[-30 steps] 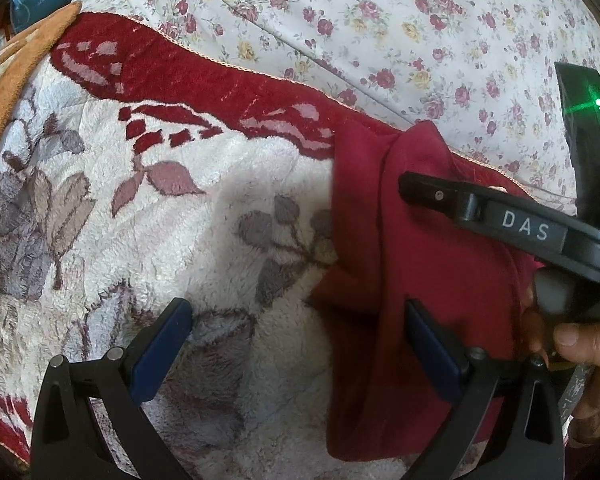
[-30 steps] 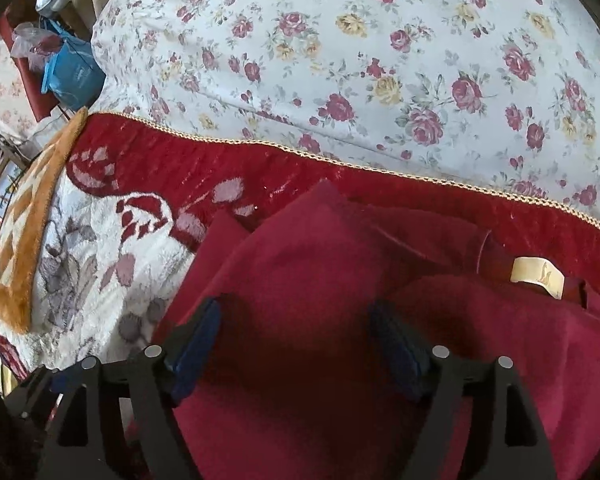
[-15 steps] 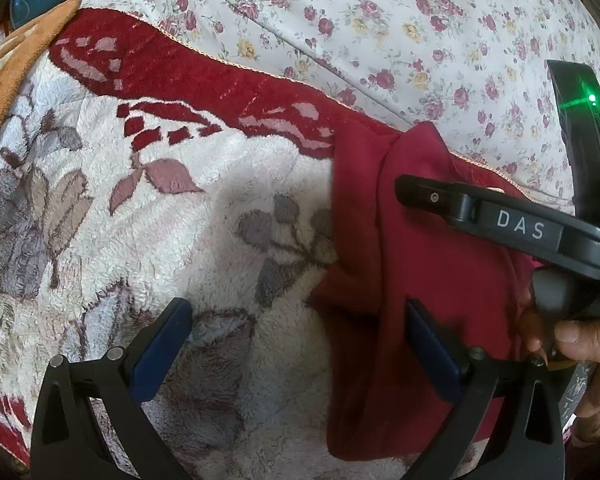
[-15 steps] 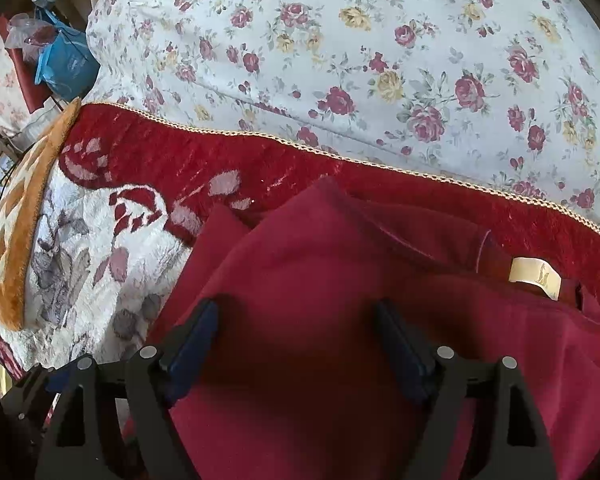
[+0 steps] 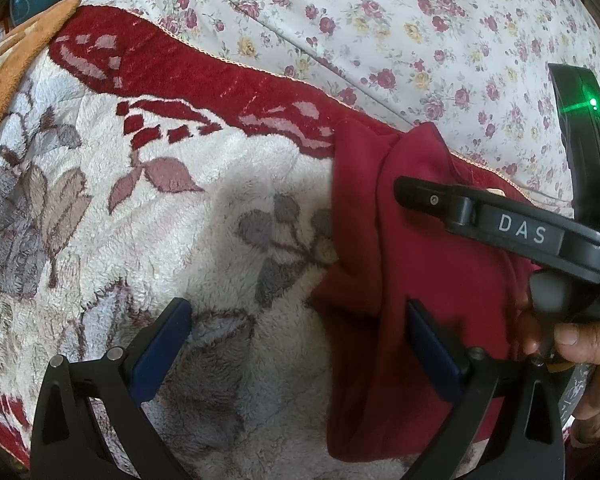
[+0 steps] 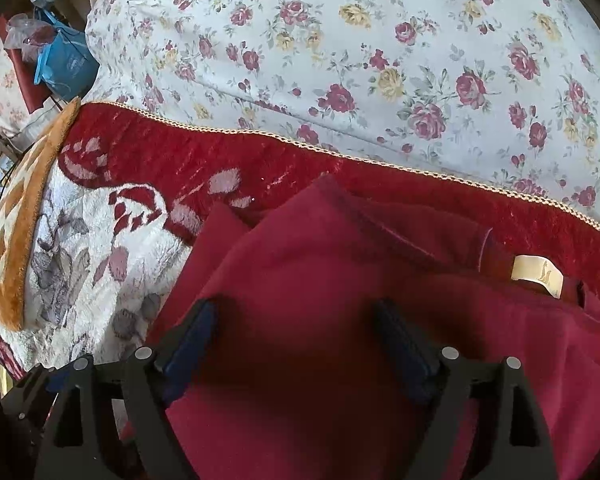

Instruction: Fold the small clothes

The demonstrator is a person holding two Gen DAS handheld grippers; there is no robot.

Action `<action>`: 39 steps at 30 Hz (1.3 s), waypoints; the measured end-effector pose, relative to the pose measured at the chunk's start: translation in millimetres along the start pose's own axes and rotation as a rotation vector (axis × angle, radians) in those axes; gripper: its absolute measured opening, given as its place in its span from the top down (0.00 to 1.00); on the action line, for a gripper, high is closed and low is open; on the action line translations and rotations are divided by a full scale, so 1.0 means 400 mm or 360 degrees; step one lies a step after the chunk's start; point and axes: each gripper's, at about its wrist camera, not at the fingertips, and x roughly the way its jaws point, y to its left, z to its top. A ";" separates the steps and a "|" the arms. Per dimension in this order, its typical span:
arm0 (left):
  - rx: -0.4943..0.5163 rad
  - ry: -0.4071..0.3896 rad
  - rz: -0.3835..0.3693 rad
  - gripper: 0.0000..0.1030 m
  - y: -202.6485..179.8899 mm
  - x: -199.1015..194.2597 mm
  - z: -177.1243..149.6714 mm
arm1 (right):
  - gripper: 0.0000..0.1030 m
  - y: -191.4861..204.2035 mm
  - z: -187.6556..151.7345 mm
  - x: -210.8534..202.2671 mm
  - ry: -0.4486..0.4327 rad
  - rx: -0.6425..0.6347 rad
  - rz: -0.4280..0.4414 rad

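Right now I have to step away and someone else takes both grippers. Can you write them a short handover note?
Left gripper: open, empty, over the plush floral blanket; its right finger sits at the left edge of the dark red garment.
Right gripper: open, low over the garment's middle, gripping nothing.
Garment: on the blanket, left side folded inward, cream neck label showing, floral sheet behind.
Done: apparently one side fold.
Left: the remaining folds, then flatten.

The right gripper (image 6: 296,332) has eased slightly forward over the red garment (image 6: 320,280).
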 end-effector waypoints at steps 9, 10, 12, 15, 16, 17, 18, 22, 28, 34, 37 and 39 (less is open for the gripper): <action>-0.0080 0.0019 -0.0135 0.00 0.032 -0.014 -0.002 | 0.10 0.032 0.062 -0.016 0.0106 0.0121 0.0110; -0.0078 0.0016 -0.0137 0.00 0.031 -0.015 -0.003 | 0.09 0.043 0.070 -0.008 0.0117 0.0095 0.0082; -0.0076 0.0014 -0.0135 0.00 0.027 -0.017 -0.006 | 0.08 0.061 0.079 0.027 0.0199 0.0058 0.0039; -0.0088 0.0017 -0.0142 0.00 0.021 -0.025 -0.005 | 0.05 0.084 0.086 0.066 0.0234 0.0019 -0.0027; -0.0092 0.0018 -0.0150 0.00 0.024 -0.028 -0.006 | 0.04 0.096 0.088 0.074 0.0233 -0.0016 -0.0058; -0.0092 0.0017 -0.0157 0.00 0.024 -0.032 -0.007 | 0.03 0.108 0.089 0.082 0.0241 -0.0051 -0.0083; -0.0087 0.0015 -0.0162 0.00 0.021 -0.035 -0.007 | 0.02 0.117 0.090 0.091 0.0244 -0.0082 -0.0112; -0.0030 -0.0019 -0.0156 0.00 -0.001 -0.040 -0.004 | 0.10 0.132 0.084 0.104 0.0214 -0.0200 -0.0211; 0.0038 -0.0030 -0.0232 0.00 -0.043 -0.030 0.000 | 0.79 0.046 0.078 -0.007 0.0120 -0.0075 0.0090; 0.0070 -0.0064 -0.0278 0.07 -0.075 -0.010 0.006 | 0.82 0.012 0.063 -0.087 0.0050 -0.0050 0.0172; 0.0111 -0.0074 -0.0286 0.20 -0.089 -0.017 0.002 | 0.82 -0.003 0.053 -0.094 0.0049 -0.0021 0.0196; 0.0125 -0.0082 -0.0257 0.22 -0.092 -0.016 0.002 | 0.82 -0.023 0.046 -0.094 0.0049 -0.0001 0.0213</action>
